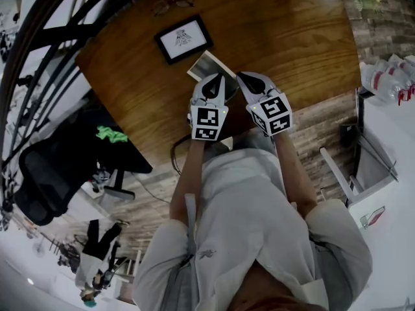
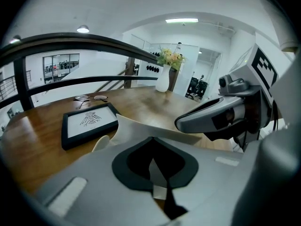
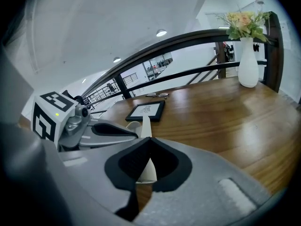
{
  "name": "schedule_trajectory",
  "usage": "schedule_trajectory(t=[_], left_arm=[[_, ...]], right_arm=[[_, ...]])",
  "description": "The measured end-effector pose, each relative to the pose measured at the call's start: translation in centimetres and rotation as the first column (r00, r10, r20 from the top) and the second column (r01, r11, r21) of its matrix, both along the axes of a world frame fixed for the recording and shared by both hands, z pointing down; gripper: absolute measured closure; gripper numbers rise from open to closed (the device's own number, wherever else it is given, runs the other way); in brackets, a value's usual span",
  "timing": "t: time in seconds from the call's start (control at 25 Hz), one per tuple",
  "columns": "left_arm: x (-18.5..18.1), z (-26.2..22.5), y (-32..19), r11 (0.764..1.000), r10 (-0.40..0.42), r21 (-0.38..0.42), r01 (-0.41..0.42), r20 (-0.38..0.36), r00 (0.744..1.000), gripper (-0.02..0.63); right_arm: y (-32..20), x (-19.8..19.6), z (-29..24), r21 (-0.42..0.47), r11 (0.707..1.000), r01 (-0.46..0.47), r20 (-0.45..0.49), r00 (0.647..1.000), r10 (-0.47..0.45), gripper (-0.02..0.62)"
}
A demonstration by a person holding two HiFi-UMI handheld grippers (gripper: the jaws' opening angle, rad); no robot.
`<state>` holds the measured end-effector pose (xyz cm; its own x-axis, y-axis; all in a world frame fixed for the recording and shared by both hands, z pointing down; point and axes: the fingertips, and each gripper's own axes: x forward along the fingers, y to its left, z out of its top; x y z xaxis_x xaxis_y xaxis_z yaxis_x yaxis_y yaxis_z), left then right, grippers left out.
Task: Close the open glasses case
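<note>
The open cream glasses case (image 1: pixel 206 65) lies on the round wooden table (image 1: pixel 292 37), just beyond both grippers. My left gripper (image 1: pixel 218 76) is shut at the case's near edge. In the left gripper view (image 2: pixel 151 138) a thin grey strip of the case shows between the jaws, and the raised lid (image 2: pixel 141 128) stands broad behind them. My right gripper (image 1: pixel 239 76) is shut too. In the right gripper view (image 3: pixel 149 138) the lid (image 3: pixel 144 122) runs edge-on between the jaws. The grippers sit side by side, a few centimetres apart.
A black picture frame (image 1: pixel 183 39) lies flat just beyond the case, with a pair of eyeglasses (image 1: pixel 172 5) further back. A white vase of flowers (image 3: pixel 248 55) stands at the table's far right edge. A dark railing (image 2: pixel 70 44) curves behind the table.
</note>
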<state>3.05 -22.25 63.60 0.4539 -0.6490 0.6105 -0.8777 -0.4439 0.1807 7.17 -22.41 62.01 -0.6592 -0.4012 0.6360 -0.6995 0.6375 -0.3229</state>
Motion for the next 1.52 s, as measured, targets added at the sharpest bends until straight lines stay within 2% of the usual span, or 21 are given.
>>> schedule_trajectory(t=[0.52, 1.52], left_arm=[[0.8, 0.0, 1.0, 0.999, 0.034, 0.011, -0.033, -0.037, 0.999, 0.586], [-0.7, 0.4, 3.1, 1.0, 0.016, 0.0, -0.016, -0.048, 0.999, 0.586]], right_arm=[[1.3, -0.7, 0.7, -0.002, 1.0, -0.018, -0.017, 1.0, 0.018, 0.592], [3.8, -2.0, 0.8, -0.001, 1.0, -0.003, -0.027, 1.0, 0.003, 0.592]])
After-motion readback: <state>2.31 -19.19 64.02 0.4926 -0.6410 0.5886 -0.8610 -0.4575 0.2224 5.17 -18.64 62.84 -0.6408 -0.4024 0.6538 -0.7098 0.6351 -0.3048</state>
